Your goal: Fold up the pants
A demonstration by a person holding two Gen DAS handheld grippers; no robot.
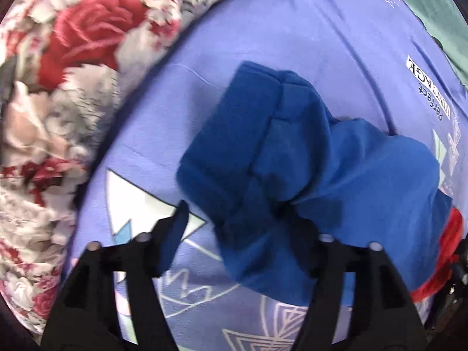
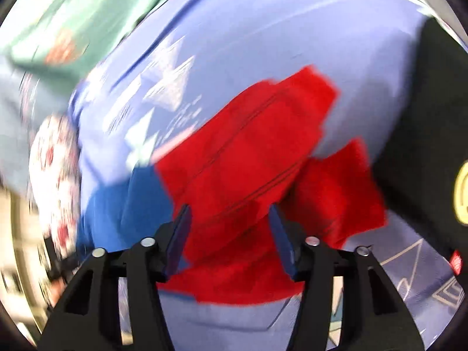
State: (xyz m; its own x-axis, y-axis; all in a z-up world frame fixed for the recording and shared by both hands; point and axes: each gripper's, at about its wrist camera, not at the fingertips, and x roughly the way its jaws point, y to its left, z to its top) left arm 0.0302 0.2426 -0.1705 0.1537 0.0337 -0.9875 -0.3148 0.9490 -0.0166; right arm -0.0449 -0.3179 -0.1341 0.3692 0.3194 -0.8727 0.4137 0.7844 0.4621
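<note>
A blue folded garment (image 1: 292, 152) lies bunched on the lavender printed bedsheet (image 1: 292, 29). My left gripper (image 1: 237, 207) points down over its near edge and is open. Its left finger (image 1: 175, 228) is bare over the sheet, and the right finger is hidden under a blue fold. Red cloth (image 2: 248, 152) lies next to the blue cloth (image 2: 125, 204); whether they are one garment I cannot tell. My right gripper (image 2: 229, 209) stands open over the red cloth, which shows between the blue pads (image 2: 180, 234) without being pinched. A red edge (image 1: 447, 248) shows in the left wrist view.
A rose-patterned blanket (image 1: 58, 87) is heaped along the left of the sheet. Green fabric (image 1: 433, 5) lies at the far corner, also as green fabric (image 2: 87, 8). A black item with a yellow emblem (image 2: 433, 117) sits right of the red cloth.
</note>
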